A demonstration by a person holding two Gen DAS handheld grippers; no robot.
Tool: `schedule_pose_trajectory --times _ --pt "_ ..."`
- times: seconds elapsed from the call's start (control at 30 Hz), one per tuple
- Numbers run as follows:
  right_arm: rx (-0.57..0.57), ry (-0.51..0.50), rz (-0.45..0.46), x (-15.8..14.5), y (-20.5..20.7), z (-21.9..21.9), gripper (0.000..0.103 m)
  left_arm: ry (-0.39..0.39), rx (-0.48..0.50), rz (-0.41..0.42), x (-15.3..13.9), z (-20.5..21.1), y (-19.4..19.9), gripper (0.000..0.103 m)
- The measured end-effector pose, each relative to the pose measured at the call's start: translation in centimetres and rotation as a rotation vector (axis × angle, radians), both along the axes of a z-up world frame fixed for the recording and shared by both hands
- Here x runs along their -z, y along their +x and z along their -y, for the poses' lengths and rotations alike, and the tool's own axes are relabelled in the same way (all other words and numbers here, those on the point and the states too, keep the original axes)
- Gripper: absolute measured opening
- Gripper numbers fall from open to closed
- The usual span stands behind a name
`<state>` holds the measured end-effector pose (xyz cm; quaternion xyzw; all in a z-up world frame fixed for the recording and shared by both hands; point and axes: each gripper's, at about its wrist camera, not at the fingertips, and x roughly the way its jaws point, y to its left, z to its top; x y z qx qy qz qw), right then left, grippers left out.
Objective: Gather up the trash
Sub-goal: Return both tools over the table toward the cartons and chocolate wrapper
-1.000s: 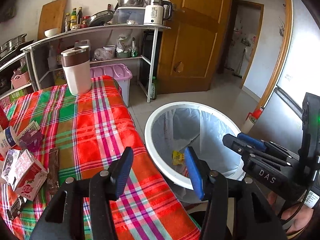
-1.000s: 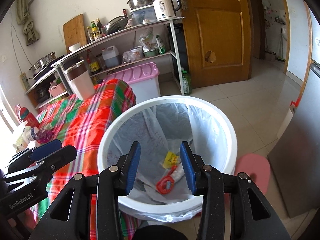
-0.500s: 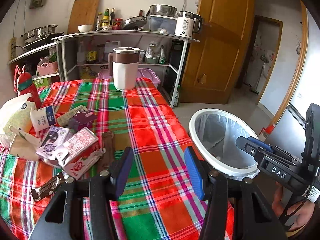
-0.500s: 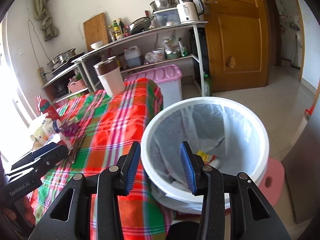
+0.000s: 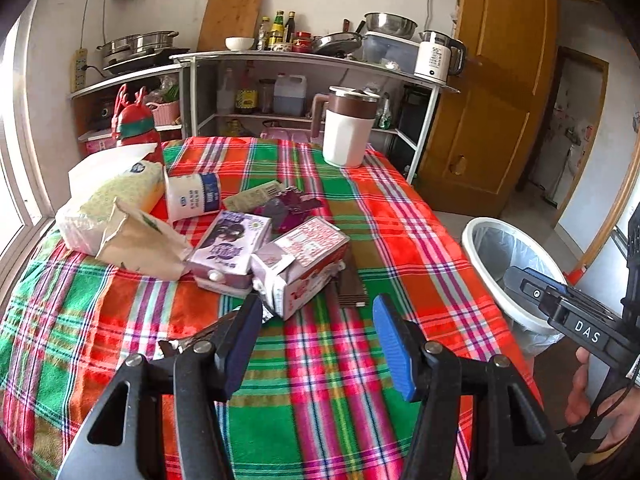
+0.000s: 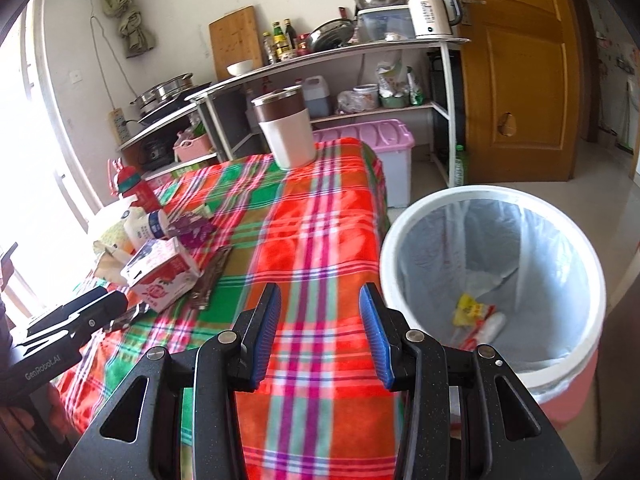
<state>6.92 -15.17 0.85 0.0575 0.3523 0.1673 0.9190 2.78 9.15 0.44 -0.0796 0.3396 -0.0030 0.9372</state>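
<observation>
A heap of trash lies on the plaid tablecloth (image 5: 360, 216): a red-and-white milk carton (image 5: 304, 264), a purple carton (image 5: 230, 246), a crumpled paper bag (image 5: 144, 240), a white bottle on its side (image 5: 194, 198) and dark wrappers (image 5: 352, 288). My left gripper (image 5: 316, 320) hovers just short of the red carton, its jaws opening with nothing between them. My right gripper (image 6: 320, 312) stands open and empty over the table's edge, beside the lined white bin (image 6: 400, 240). The bin holds a yellow wrapper (image 6: 470, 310). The red carton (image 6: 160, 276) shows left of it.
A white and brown jug (image 5: 348, 128) stands at the table's far end, a red bottle (image 5: 136, 128) at the far left. Kitchen shelves (image 5: 304, 60) line the back wall. The bin (image 5: 508, 264) sits on the floor right of the table, the wooden door (image 5: 492, 112) beyond.
Both views have swung left, away from the bin and onto the table. The trash heap has come in front of the left gripper, whose jaws stand a little wider.
</observation>
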Motion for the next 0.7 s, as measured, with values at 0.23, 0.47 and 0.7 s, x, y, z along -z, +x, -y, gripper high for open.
schedule_pose_trajectory --times 0.23,0.47,0.7 --pt "-0.078 -0.011 -0.024 0.8 0.3 -4.1 0.042 -0.010 -0.051 -0.028 1.3 -3.2 -0.5 0.061" --pt "-0.147 0.003 -0.048 1.2 1.1 -7.9 0.047 -0.025 -0.098 -0.077 3.3 -5.8 -0.6 0.061" --pt "-0.215 0.017 -0.047 0.9 2.0 -12.0 0.048 -0.052 -0.128 -0.121 4.9 -7.7 -0.6 0.061"
